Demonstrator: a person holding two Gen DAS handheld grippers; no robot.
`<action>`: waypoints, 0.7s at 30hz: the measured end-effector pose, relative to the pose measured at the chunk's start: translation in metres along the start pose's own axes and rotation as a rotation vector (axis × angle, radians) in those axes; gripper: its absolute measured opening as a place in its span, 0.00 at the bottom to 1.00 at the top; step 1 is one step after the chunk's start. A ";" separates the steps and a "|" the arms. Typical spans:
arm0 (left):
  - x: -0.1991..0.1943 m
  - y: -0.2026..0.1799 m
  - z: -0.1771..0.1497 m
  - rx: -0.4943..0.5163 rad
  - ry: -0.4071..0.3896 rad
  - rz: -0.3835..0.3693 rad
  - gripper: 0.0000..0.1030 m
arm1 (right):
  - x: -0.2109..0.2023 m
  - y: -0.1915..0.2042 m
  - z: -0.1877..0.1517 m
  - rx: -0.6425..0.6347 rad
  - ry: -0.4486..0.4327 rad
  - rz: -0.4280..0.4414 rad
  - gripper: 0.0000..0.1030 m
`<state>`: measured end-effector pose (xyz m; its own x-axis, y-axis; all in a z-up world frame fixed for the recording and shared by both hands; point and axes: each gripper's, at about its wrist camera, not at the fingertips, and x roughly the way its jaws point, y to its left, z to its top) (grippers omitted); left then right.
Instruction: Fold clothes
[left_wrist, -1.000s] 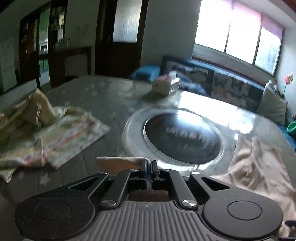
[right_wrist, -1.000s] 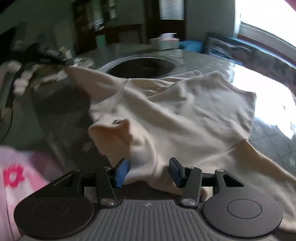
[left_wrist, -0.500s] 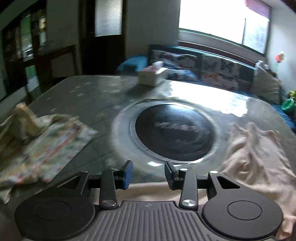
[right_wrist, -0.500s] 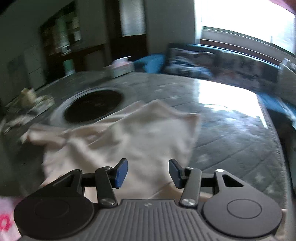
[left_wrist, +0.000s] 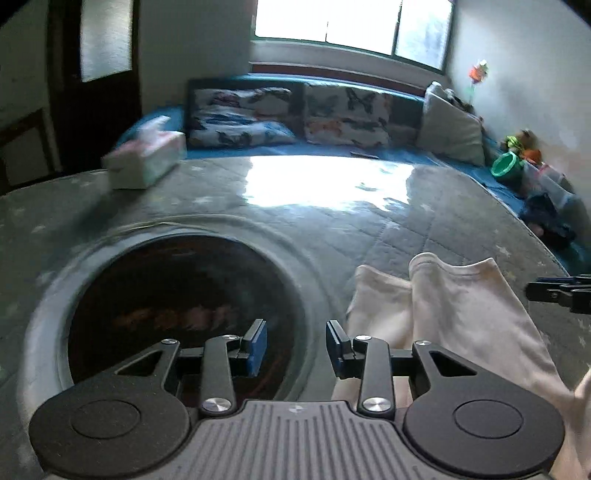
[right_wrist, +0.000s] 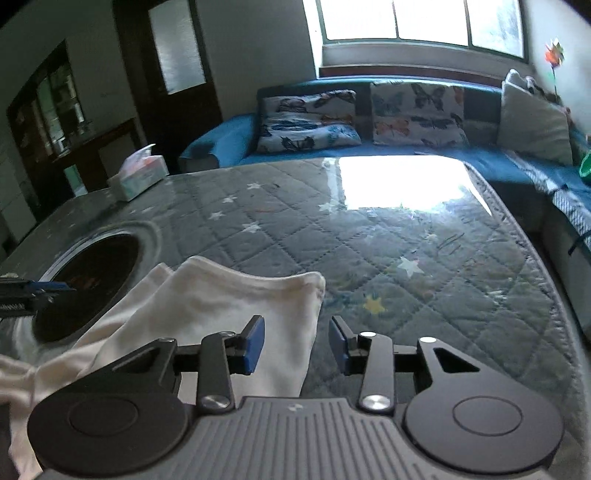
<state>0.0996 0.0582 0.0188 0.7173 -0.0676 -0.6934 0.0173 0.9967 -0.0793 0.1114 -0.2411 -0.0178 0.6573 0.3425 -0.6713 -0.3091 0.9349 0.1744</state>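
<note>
A cream garment (left_wrist: 454, 314) lies on the quilted grey table, folded over itself, its far edge showing two layers. It also shows in the right wrist view (right_wrist: 221, 306). My left gripper (left_wrist: 295, 345) is open and empty, over the rim of the dark round inset, with the garment just to its right. My right gripper (right_wrist: 295, 343) is open and empty, above the garment's right edge. The right gripper's tip shows at the edge of the left wrist view (left_wrist: 557, 293), and the left gripper's tip at the edge of the right wrist view (right_wrist: 33, 291).
A dark round inset (left_wrist: 177, 306) with a grey ring sits in the table (right_wrist: 406, 236). A tissue box (left_wrist: 146, 157) stands at the far left edge. A blue sofa with butterfly cushions (right_wrist: 369, 114) runs behind the table.
My left gripper opened and let go of the cream cloth, then both grippers swung right toward the sofa side. The garment now lies folded on the table, and the patterned cloth is out of view.
</note>
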 end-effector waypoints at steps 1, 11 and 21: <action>0.009 -0.003 0.003 0.009 0.007 -0.013 0.37 | 0.006 -0.002 0.002 0.008 0.006 0.002 0.37; 0.054 -0.019 0.015 0.064 0.013 -0.089 0.39 | 0.038 -0.010 0.013 0.050 0.015 0.011 0.37; 0.052 -0.024 0.018 0.067 -0.024 -0.164 0.37 | 0.045 -0.010 0.011 0.063 0.025 0.022 0.25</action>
<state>0.1489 0.0314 -0.0029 0.7174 -0.2294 -0.6578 0.1816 0.9732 -0.1413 0.1518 -0.2340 -0.0418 0.6337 0.3610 -0.6842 -0.2787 0.9316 0.2333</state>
